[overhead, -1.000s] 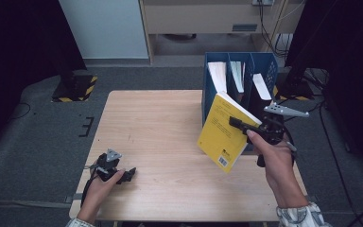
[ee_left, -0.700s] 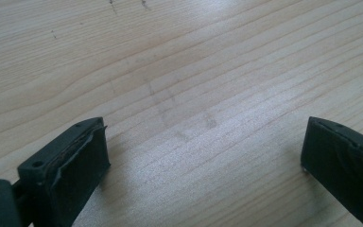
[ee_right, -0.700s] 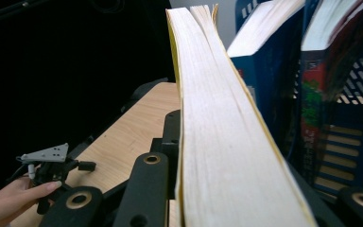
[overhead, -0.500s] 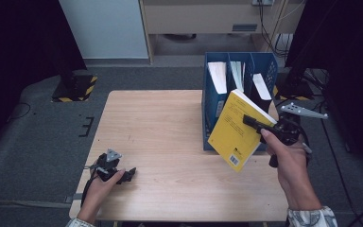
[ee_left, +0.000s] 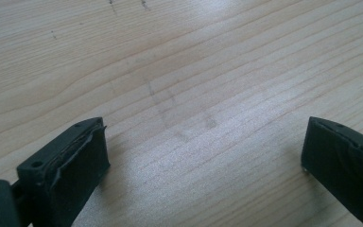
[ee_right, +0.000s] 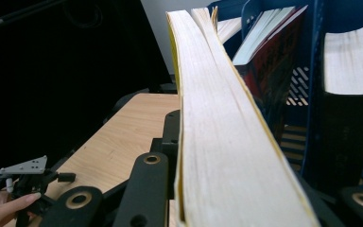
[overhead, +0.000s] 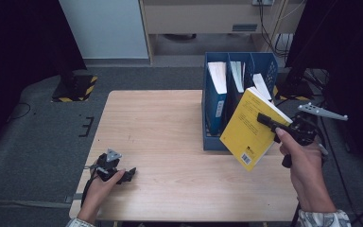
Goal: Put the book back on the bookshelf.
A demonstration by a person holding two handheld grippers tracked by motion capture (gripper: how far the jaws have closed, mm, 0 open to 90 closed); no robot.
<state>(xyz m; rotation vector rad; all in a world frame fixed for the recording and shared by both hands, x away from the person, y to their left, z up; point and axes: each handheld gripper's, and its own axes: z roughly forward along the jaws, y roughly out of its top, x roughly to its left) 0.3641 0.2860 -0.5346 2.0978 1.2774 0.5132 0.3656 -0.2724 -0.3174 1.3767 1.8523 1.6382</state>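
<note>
A yellow paperback book [overhead: 248,127] hangs tilted in the air at the front right of the blue file rack [overhead: 216,113]. My right gripper [overhead: 266,120] is shut on its edge, held by a hand at the table's right side. In the right gripper view the book's pale page edge [ee_right: 217,118] runs up between the jaws of the right gripper [ee_right: 203,161], with the rack's compartments [ee_right: 321,28] just behind. My left gripper [overhead: 128,173] rests on the table [overhead: 170,123] near the front left corner. Its jaws stand open over bare wood in the left gripper view [ee_left: 203,156].
The rack holds several upright books [overhead: 217,78] and stands on the table's right half. The left gripper [ee_right: 33,182] also appears far off in the right gripper view. Dark cabinets and a cable-strewn floor surround the table.
The right hand has carried the yellow book to the right and slightly nearer, along the rack's front. The left hand and its gripper have stayed in place.
</note>
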